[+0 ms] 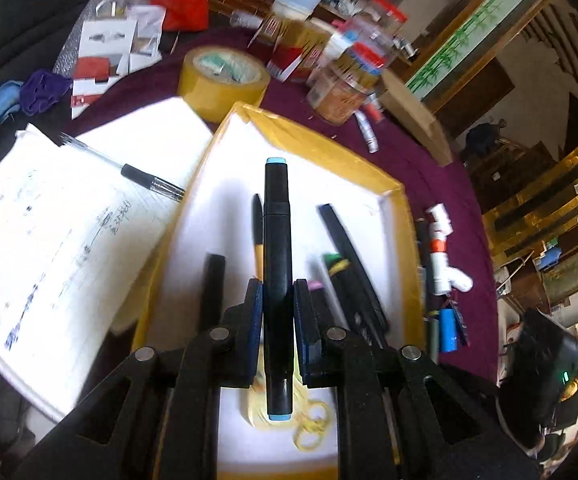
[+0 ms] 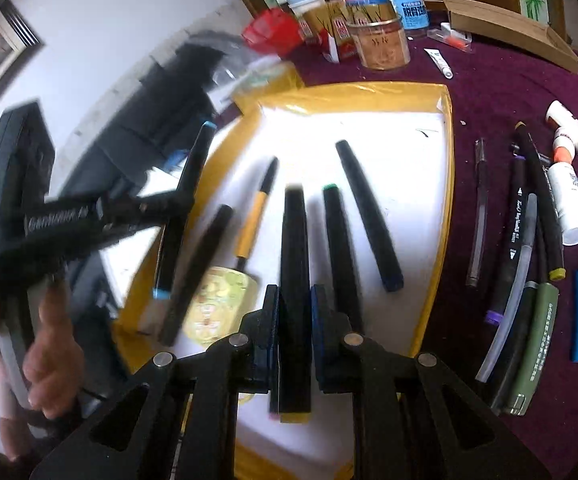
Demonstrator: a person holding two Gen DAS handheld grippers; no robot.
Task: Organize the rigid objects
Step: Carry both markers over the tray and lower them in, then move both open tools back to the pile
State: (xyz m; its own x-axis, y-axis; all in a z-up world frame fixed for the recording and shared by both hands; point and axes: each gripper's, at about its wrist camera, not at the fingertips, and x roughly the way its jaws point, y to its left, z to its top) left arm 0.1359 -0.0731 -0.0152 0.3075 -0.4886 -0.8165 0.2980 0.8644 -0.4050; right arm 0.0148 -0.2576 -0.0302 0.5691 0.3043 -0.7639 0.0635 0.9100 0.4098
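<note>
The left gripper is clamped on a black marker with light-blue end caps, its long axis running straight ahead between the pads. The right gripper is likewise closed on a black marker with a yellow butt end. Both markers hang over the shallow white tray with a yellow taped rim, where several black pens already lie roughly parallel, lengthwise toward the far rim. Open tray floor remains toward that far rim and at the left side. I judge lowering each marker parallel to its neighbours fits best. More markers lie outside the tray's right rim on the purple cloth.
</note>
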